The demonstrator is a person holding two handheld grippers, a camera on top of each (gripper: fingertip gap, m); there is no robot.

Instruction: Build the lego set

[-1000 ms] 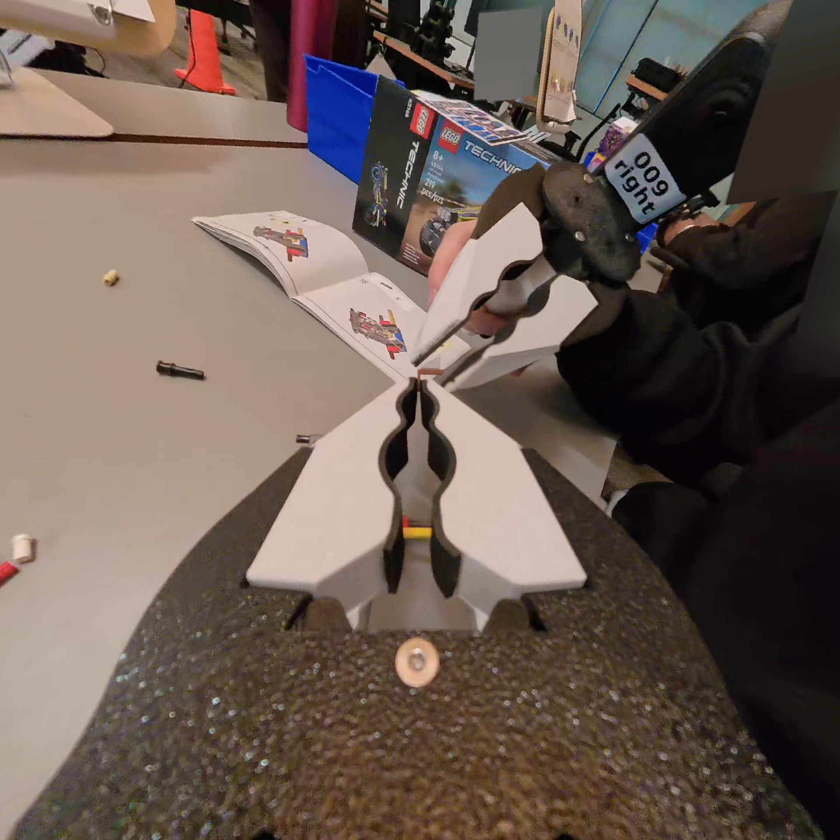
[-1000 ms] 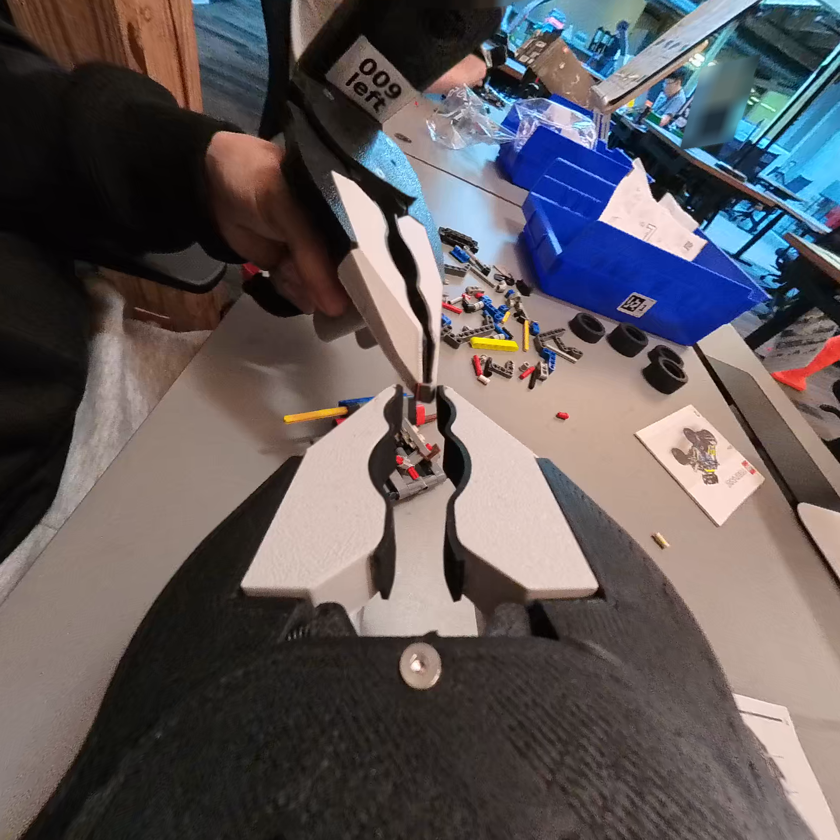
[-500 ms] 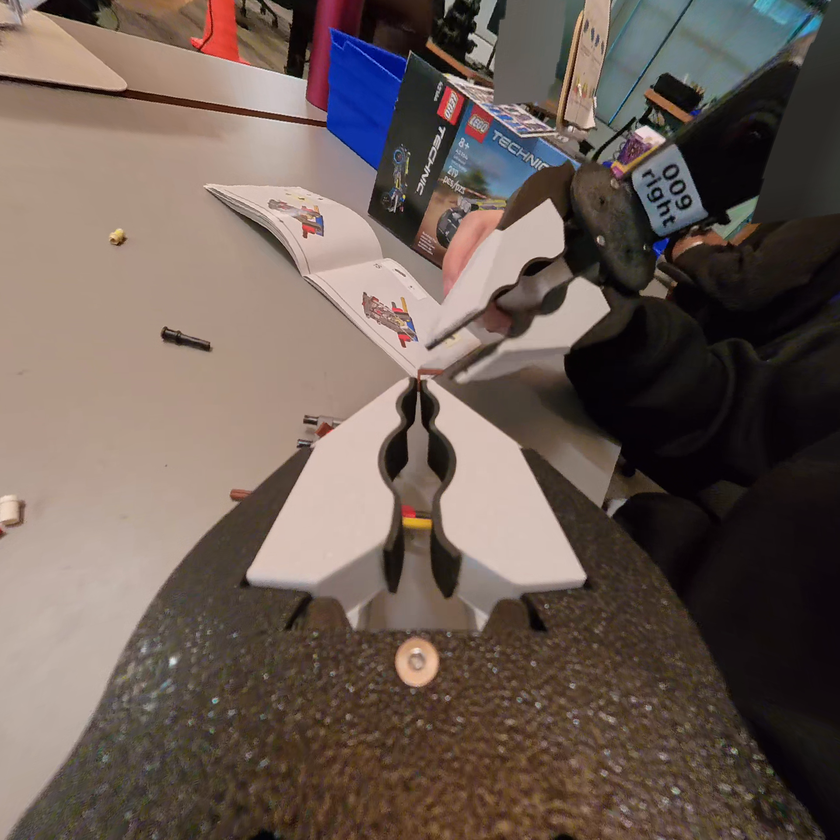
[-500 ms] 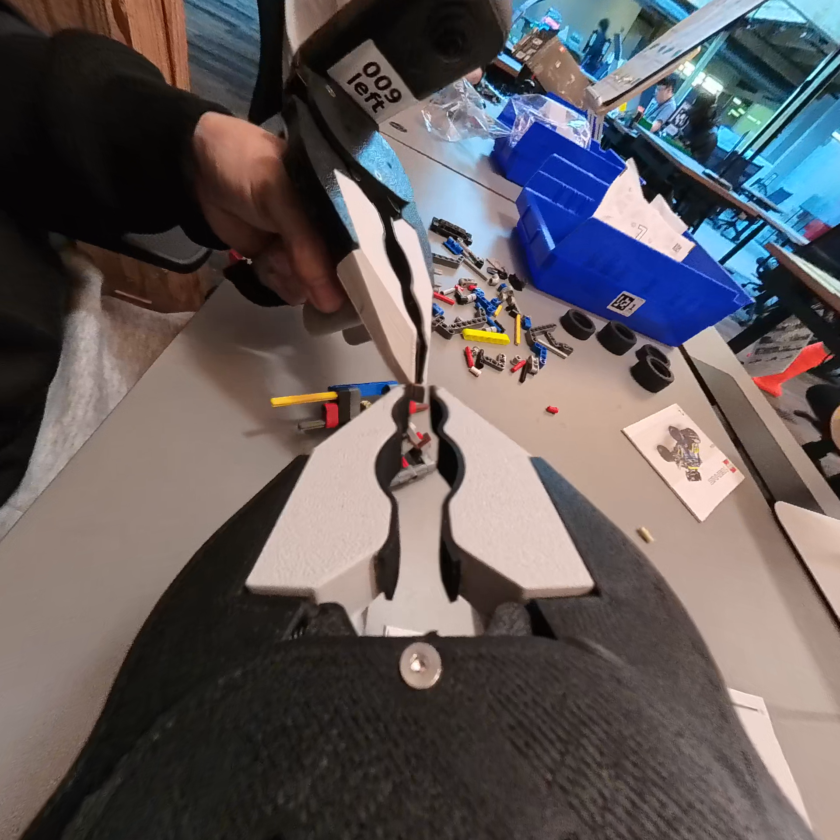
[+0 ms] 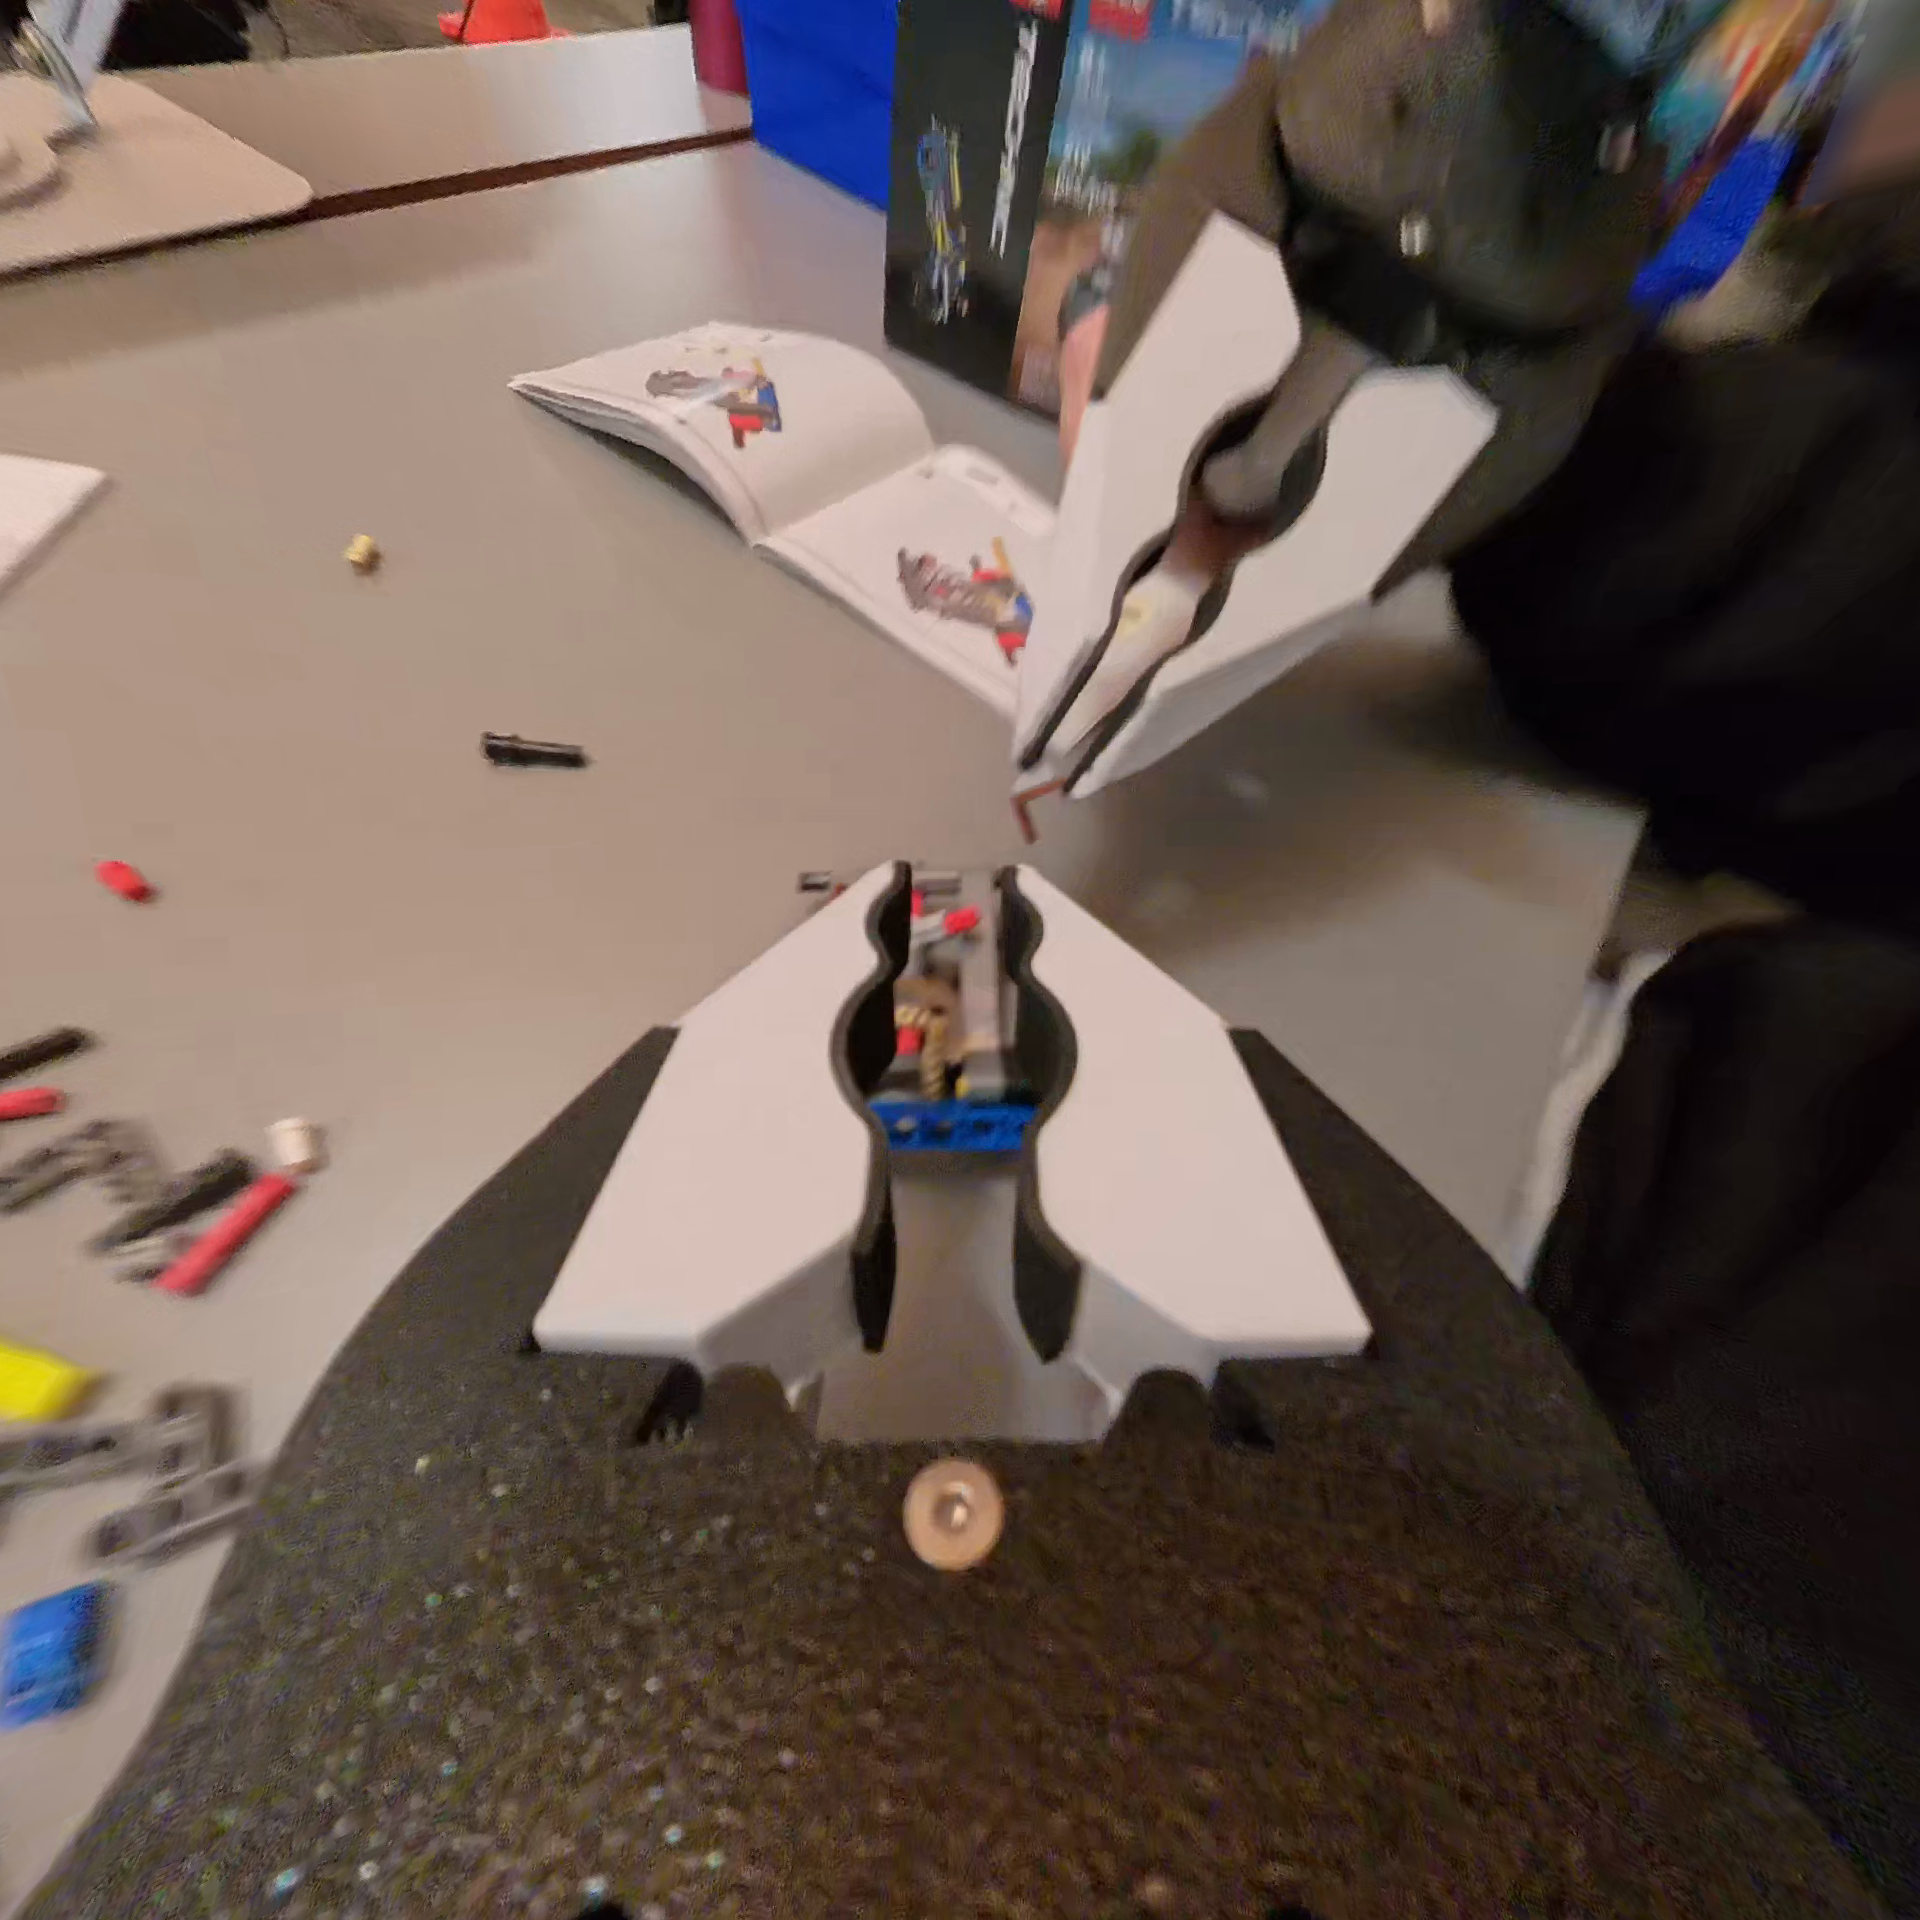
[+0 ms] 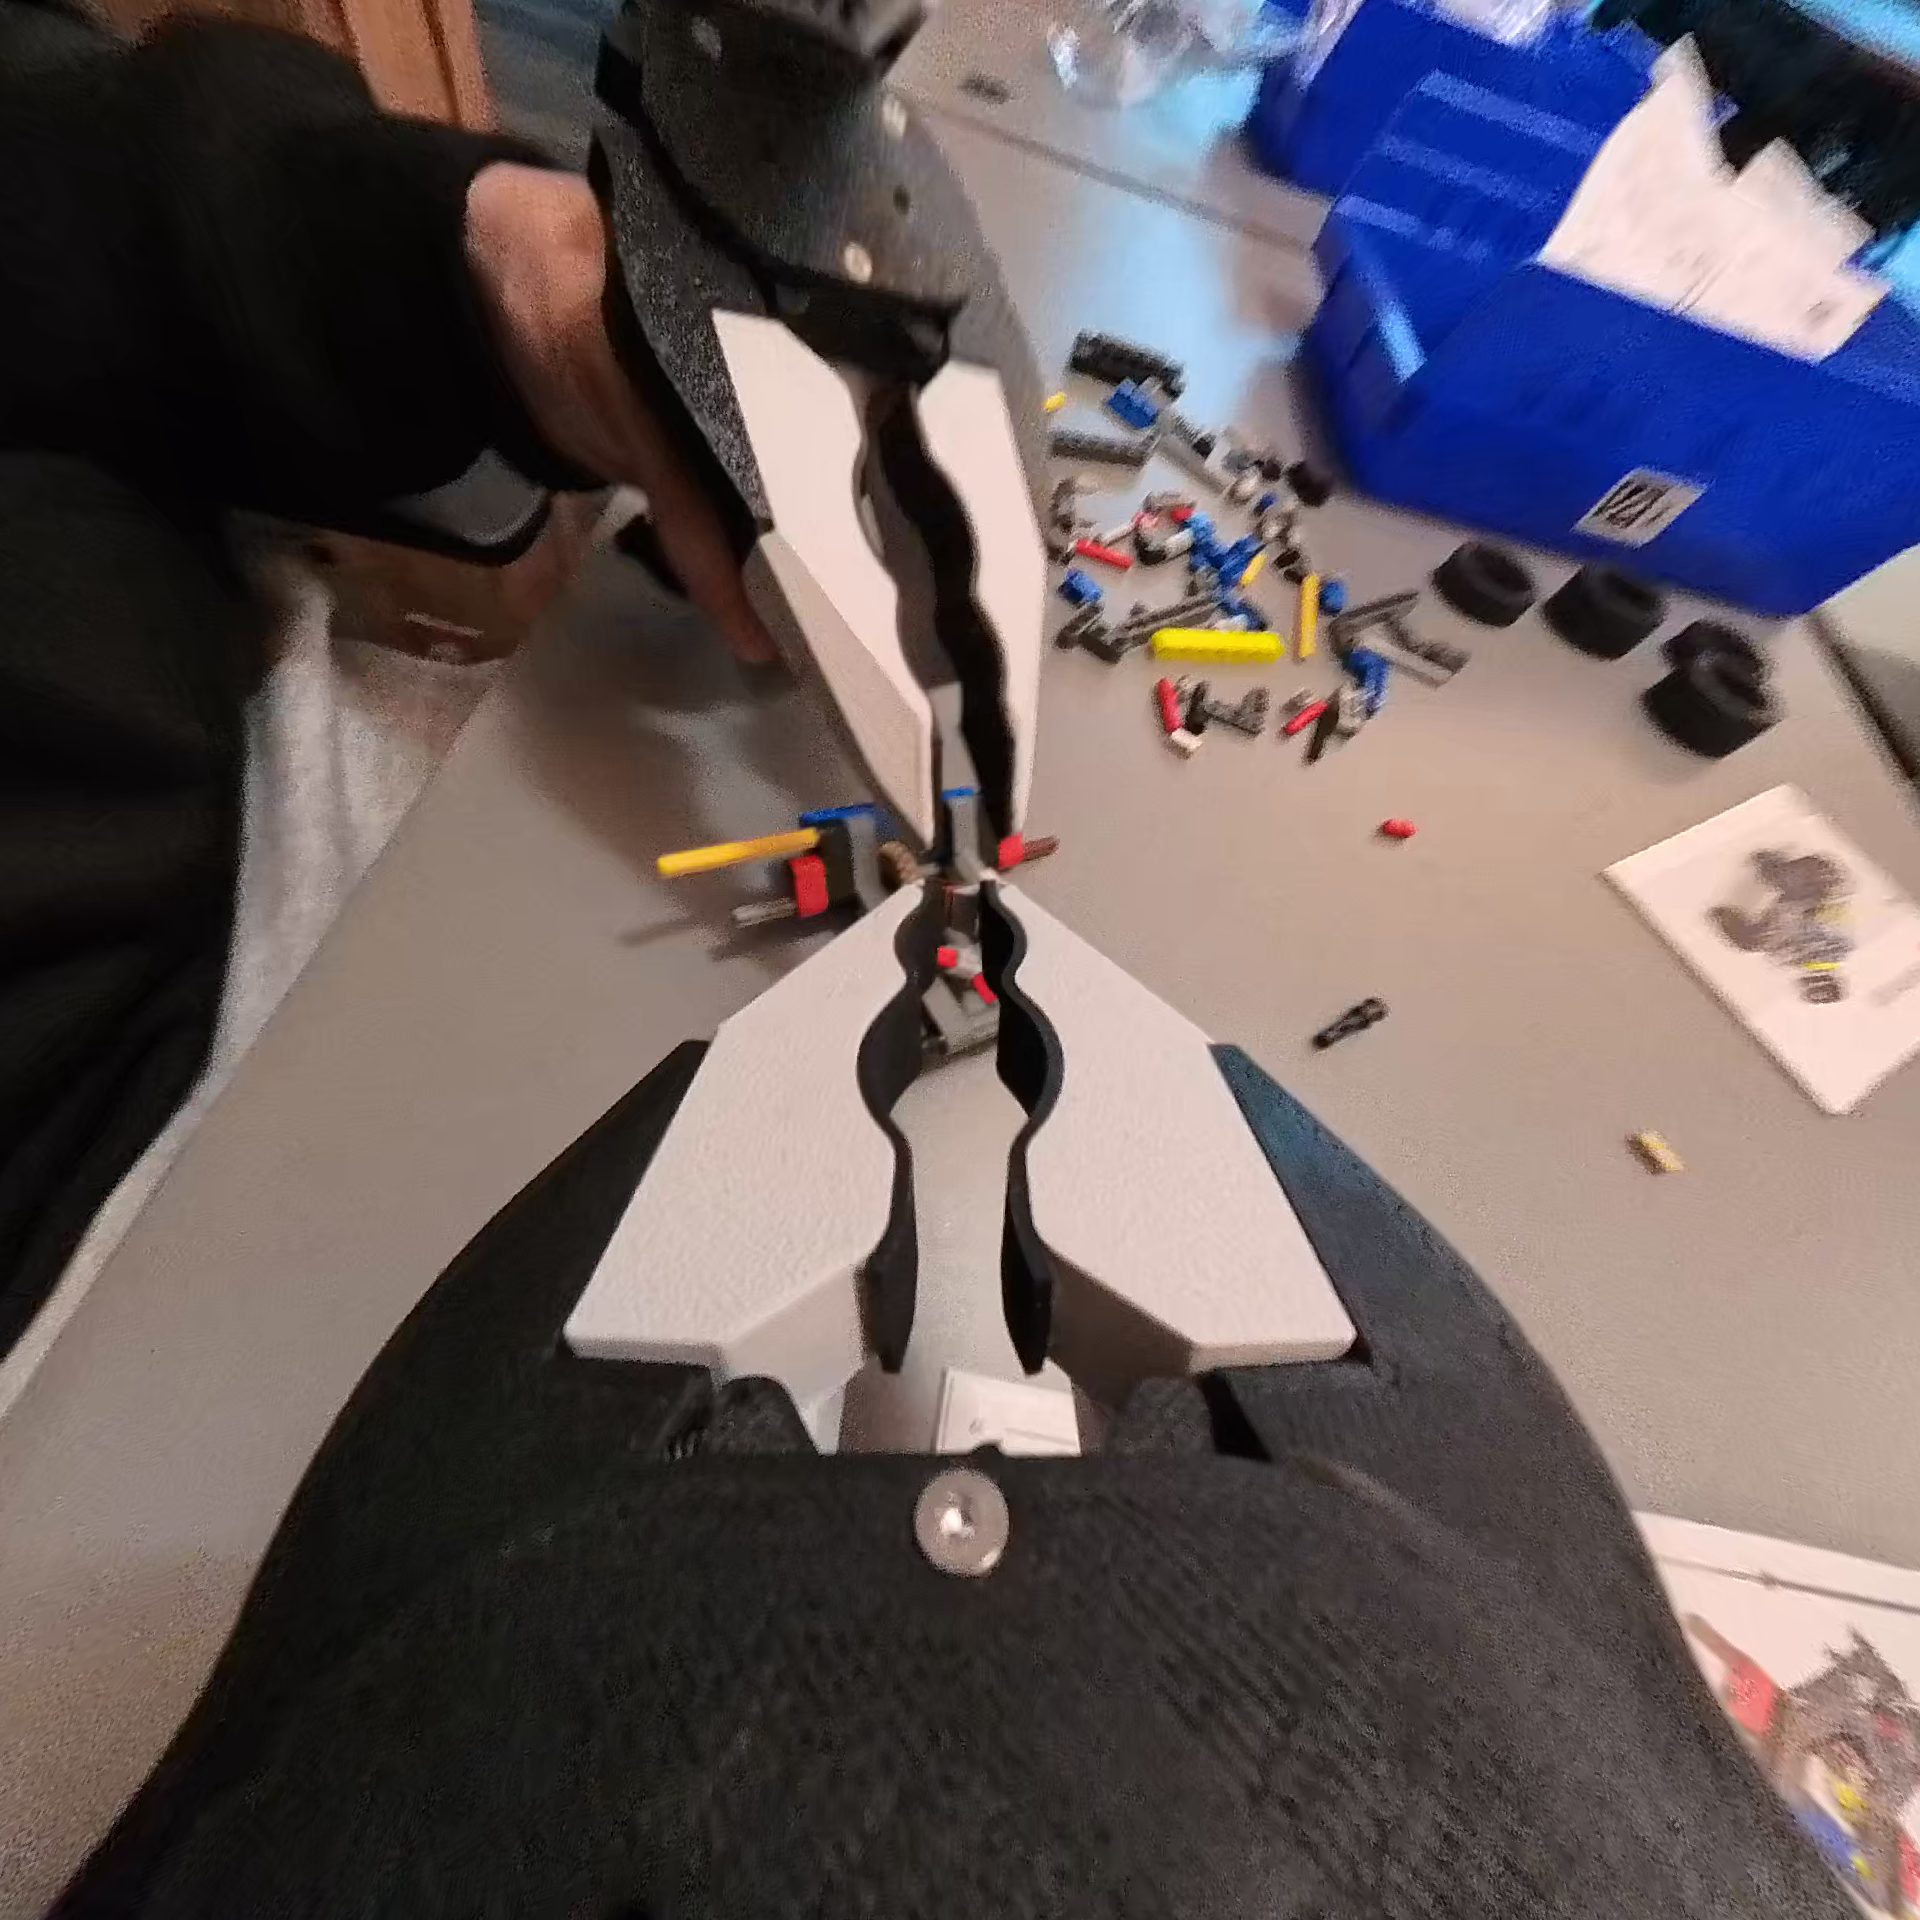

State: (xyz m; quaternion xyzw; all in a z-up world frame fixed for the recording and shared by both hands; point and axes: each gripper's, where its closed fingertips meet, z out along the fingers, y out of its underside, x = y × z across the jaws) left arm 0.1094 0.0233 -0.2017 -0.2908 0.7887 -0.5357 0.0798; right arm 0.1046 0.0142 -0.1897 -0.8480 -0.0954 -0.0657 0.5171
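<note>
Lego assembly [image 5: 951, 1023] seen on table [image 5: 436, 665] under left gripper [image 5: 954, 871], jaws now parted; half second ago closed on brown pin [image 5: 1029, 816]. Pin now pinched solely by right gripper [image 5: 1049, 784], jaws together. Grippers drawn slightly apart. Loose parts [image 6: 1226, 613] lie well clear; table edge close on person's side.

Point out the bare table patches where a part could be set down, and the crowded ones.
Bare grey table lies between the black pin, the leaflet and the right gripper. Another bare stretch lies left of the open manual, around the small tan piece. Crowded: the loose parts pile and tyres beside the blue bin.
</note>
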